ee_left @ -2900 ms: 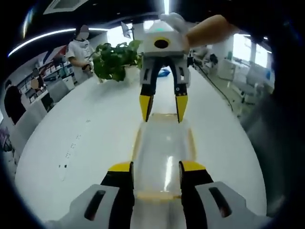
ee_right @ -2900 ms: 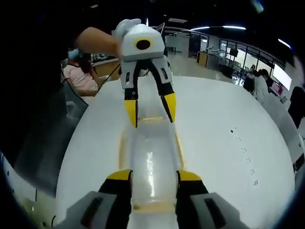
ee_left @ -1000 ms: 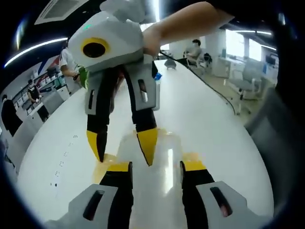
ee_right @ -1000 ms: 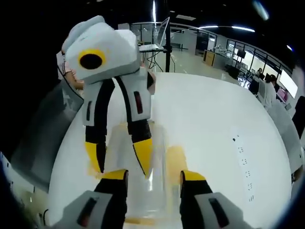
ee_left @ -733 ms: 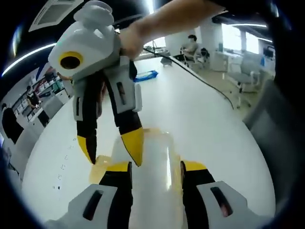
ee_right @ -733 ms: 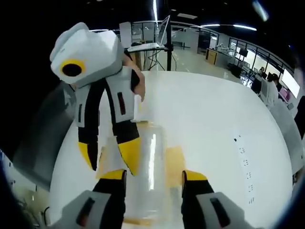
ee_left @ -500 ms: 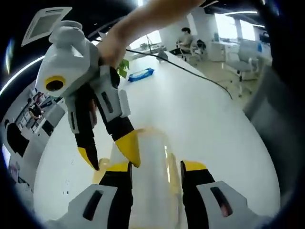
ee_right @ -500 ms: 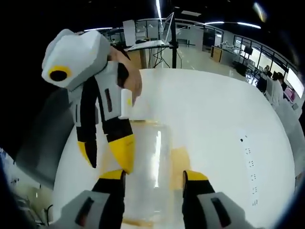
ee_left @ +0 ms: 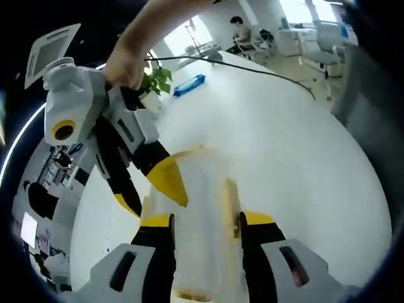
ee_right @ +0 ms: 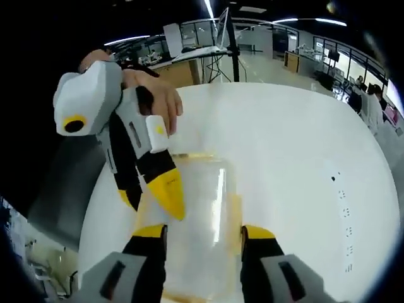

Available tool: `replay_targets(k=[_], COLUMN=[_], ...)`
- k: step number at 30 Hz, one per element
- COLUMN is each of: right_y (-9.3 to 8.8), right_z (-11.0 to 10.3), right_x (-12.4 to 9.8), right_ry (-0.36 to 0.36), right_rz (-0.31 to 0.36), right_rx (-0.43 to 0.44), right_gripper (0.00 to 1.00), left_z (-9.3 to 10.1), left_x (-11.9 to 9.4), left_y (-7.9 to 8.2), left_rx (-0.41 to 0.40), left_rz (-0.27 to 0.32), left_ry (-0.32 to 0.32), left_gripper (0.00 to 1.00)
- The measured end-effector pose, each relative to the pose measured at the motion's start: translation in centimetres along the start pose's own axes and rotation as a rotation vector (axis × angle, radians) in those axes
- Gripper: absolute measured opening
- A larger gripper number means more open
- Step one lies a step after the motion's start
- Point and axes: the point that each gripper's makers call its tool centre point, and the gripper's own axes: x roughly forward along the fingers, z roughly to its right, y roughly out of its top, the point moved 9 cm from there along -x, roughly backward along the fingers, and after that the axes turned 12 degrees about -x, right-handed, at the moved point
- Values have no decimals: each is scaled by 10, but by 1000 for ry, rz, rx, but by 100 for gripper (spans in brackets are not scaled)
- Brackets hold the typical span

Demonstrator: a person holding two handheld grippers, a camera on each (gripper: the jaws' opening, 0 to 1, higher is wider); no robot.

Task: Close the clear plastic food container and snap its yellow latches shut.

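Note:
The clear plastic container (ee_left: 201,189) lies lengthwise on the white table (ee_left: 297,158), with a yellow latch (ee_left: 226,197) along its right side. My left gripper (ee_left: 206,221) stands open low over its near end, jaws either side of the lid. The right gripper (ee_left: 150,196) leans in from the upper left, open, one yellow finger on the lid's left edge and the other outside it. In the right gripper view the same container (ee_right: 202,189) runs between my open right gripper (ee_right: 204,231). There the left gripper (ee_right: 150,203) straddles its left edge, held by a hand.
A potted plant (ee_left: 158,79), a blue object (ee_left: 189,85) and a black cable (ee_left: 265,72) are at the table's far end. A chair (ee_left: 372,82) stands to the right. Small dark marks (ee_right: 344,211) dot the table, and a grey chair (ee_right: 63,183) stands beside it.
Each view's opposite gripper has come from the container's far end toward the camera and swung onto its left edge, tilting. Both cameras have rolled and dipped lower.

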Motion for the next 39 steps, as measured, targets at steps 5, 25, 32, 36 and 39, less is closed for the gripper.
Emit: replay_targets(k=[5, 25, 32, 36, 39], right_y=[1, 6, 17, 19, 16], right_z=[11, 14, 17, 22, 24], right_x=[0, 10, 5, 3, 4], right_ry=[25, 120, 119, 107, 110], right_rz=[-23, -55, -65, -71, -74], right_rx=[61, 89, -3, -20, -28], right_gripper=[37, 36, 41, 42, 43], left_z=[2, 0, 4, 2, 3], left_x=[3, -2, -8, -12, -12], left_y=[2, 1, 5, 7, 7], left_rx=[-9, -65, -32, -58, -49], left_rz=[-28, 3, -13, 2, -7], left_ry=[47, 37, 37, 35, 28], left_gripper=[34, 34, 30, 38, 37])
